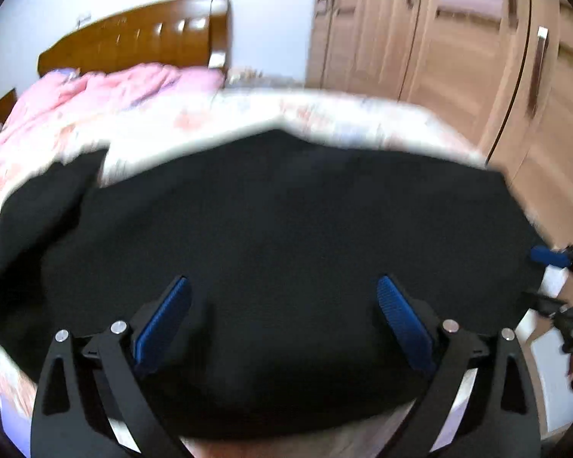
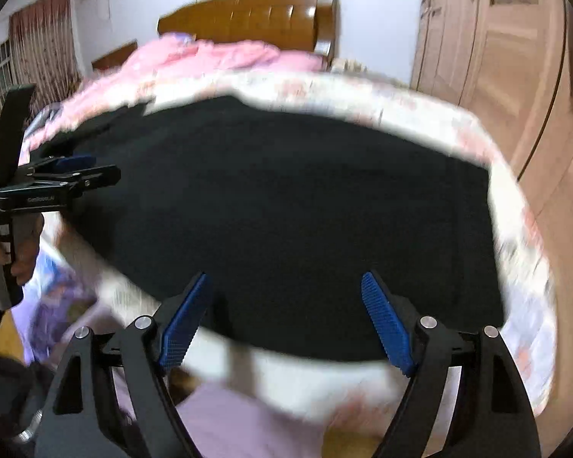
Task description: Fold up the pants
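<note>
Black pants point(image 1: 279, 252) are spread on a bed sheet point(image 1: 324, 114) printed white with pale pink flowers. Beyond the pants, a pink quilt point(image 1: 95, 95) is seen, and behind it a glossy brown wooden headboard point(image 1: 141, 38) against a white wall. Blue ribbed pads on black frames are shown on the left gripper point(image 1: 282, 320) and right gripper point(image 2: 282, 316). Right of the pants, a light brown wardrobe point(image 1: 458, 38) is seen.

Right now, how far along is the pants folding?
The black pants lie spread as a broad dark slab on the floral bed, possibly folded once; blur hides the layers. Nothing is in hand: left gripper and right gripper hover open at the near edge. Further folds seem to remain.
</note>
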The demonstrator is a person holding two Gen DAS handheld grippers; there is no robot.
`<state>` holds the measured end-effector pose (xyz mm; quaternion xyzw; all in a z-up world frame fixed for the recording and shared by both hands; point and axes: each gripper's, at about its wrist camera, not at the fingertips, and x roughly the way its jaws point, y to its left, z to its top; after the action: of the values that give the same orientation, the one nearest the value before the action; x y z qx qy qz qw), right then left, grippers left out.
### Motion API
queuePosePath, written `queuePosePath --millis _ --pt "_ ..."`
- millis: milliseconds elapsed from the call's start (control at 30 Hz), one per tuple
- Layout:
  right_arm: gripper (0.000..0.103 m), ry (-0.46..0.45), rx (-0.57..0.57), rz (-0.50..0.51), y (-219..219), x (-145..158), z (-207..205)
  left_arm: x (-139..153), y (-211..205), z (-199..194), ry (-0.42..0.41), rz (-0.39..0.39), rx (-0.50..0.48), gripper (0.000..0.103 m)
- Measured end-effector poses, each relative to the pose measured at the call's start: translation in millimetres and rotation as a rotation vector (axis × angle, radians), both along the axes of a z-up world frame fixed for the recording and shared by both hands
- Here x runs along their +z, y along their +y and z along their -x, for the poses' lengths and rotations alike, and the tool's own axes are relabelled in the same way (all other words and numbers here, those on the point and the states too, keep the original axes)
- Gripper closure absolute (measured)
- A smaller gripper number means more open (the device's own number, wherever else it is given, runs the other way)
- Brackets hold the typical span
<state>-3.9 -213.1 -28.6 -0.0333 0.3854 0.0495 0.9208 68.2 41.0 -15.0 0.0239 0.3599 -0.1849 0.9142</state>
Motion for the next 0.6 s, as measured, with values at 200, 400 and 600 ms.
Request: queuePosePath --millis 200,400,600 --pt "0.013 -0.007 -0.045 0.112 -5 25 -82 22 -86 -104 0.081 -0.125 -0.066 0.002" --pt "0.011 0.13 -0.028 0.143 -34 -19 -89 -39 -96 -158 0.171 -0.188 -0.043 0.001" --pt "0.011 0.122 -0.078 0.085 -43 -5 -66 -42 -94 -160 0.156 -0.173 -0.041 0.001"
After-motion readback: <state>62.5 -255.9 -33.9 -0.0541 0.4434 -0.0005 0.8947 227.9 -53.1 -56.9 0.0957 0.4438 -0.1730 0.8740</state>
